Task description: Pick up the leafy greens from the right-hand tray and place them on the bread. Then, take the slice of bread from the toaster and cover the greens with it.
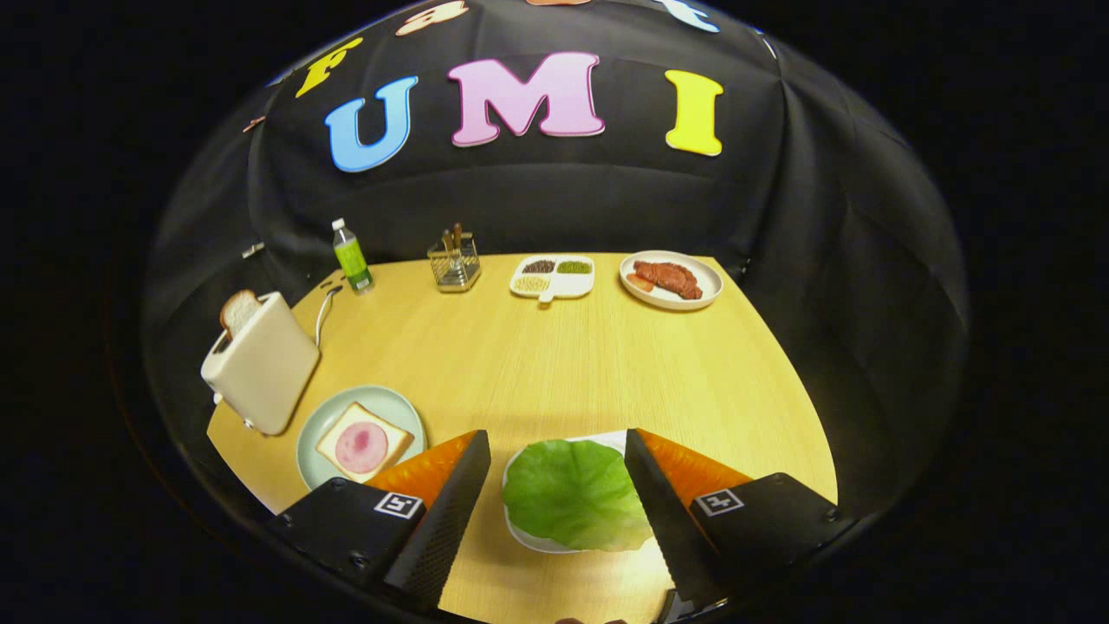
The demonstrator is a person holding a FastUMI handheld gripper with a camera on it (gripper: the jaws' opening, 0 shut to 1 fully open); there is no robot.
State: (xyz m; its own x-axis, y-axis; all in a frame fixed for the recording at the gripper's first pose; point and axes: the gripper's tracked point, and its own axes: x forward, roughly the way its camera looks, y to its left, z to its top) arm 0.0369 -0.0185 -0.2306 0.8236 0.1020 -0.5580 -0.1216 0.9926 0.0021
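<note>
Green leaf between spread hand-held gripper fingers

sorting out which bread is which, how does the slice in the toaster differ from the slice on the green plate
The toaster slice stands on edge, partly sunk in the toaster; the plate slice lies flat on the green plate.
The toaster slice is bare; the plate slice carries a round pink slice of meat.
The plate slice sits nearer the open tool, whose fingers flank the leafy greens.
Both look like pale bread with browner crust.
</note>
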